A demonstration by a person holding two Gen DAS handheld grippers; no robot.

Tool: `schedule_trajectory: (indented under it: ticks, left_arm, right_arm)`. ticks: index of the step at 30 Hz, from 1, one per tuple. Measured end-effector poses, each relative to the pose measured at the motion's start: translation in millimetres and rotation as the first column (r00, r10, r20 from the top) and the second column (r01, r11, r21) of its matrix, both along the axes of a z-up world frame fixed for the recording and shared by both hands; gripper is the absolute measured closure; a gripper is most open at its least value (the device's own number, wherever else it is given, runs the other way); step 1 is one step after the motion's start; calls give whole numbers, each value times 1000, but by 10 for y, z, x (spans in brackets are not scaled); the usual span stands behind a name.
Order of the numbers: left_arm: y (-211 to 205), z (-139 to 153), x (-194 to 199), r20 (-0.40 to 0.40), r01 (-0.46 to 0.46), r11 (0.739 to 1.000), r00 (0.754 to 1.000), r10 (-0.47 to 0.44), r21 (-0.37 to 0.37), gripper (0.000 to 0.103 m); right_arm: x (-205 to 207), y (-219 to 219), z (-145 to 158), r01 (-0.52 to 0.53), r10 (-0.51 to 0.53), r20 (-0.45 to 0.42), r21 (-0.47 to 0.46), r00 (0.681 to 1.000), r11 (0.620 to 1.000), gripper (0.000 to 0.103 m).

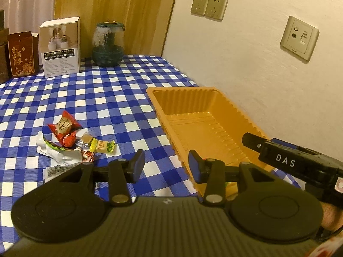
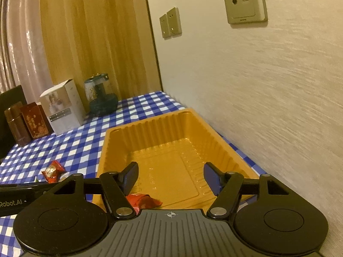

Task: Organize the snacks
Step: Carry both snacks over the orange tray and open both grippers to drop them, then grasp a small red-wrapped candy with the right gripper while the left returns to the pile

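From my left wrist view, the left gripper (image 1: 166, 167) hangs above the checked tabletop (image 1: 107, 98) with its jaws spread wide and nothing between them; the blue pads (image 1: 139, 166) touch no wrapper. The snack pile (image 1: 70, 143) lies on the cloth at about 10 o'clock from the jaws, near the left pad but apart from it: a red packet (image 1: 62, 128), a yellow-green candy (image 1: 103, 146), and a white crumpled wrapper (image 1: 55, 154) among them. The orange tray (image 1: 193, 107) sits at 1 o'clock, against the wall, its near corner hidden behind the right finger. The right gripper's body crosses in at 3 o'clock over the tray's near rim. A white box (image 1: 61, 47) and a dark jar (image 1: 108, 45) stand at the far edge.

From my right wrist view, the right gripper (image 2: 170, 177) hovers over the tray (image 2: 167, 128), jaws wide and holding nothing. A red snack (image 2: 143, 200) lies on the tray floor at 7 o'clock, just below the left pad; I cannot tell whether they touch. Another red packet (image 2: 52, 170) lies on the tabletop at 9 o'clock, outside the tray.
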State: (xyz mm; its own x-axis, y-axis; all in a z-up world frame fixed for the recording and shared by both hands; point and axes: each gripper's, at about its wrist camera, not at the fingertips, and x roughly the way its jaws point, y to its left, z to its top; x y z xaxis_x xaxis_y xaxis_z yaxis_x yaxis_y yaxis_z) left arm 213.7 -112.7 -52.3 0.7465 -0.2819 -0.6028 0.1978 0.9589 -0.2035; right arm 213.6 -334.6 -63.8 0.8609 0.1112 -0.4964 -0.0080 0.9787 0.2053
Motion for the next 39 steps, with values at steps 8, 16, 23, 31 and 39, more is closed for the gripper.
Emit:
schedule_trajectory:
  ticks: [8, 16, 23, 31, 39]
  left_arm:
    - [128, 69, -120, 13, -13, 1000, 1000, 13, 13, 61]
    - [378, 104, -283, 13, -54, 998, 998, 53, 35, 58]
    - [661, 99, -462, 15, -90, 993, 996, 89, 81, 57]
    - [992, -20, -620, -11, -100, 982, 995, 103, 163, 57]
    - [1247, -48, -586, -8, -54, 969, 998, 57, 239, 57]
  right_arm:
    - [-101, 96, 40, -10, 10, 25, -20, 1000, 1000, 36]
    - [-216, 278, 105, -61, 62, 53, -16, 997, 998, 36]
    - [-364, 629, 144, -181, 183, 85, -32, 979, 983, 36]
    - [-420, 957, 139, -265, 267, 82, -37, 960, 964, 36]
    - [-532, 1288, 62, -344, 348, 58, -72, 936, 936, 36]
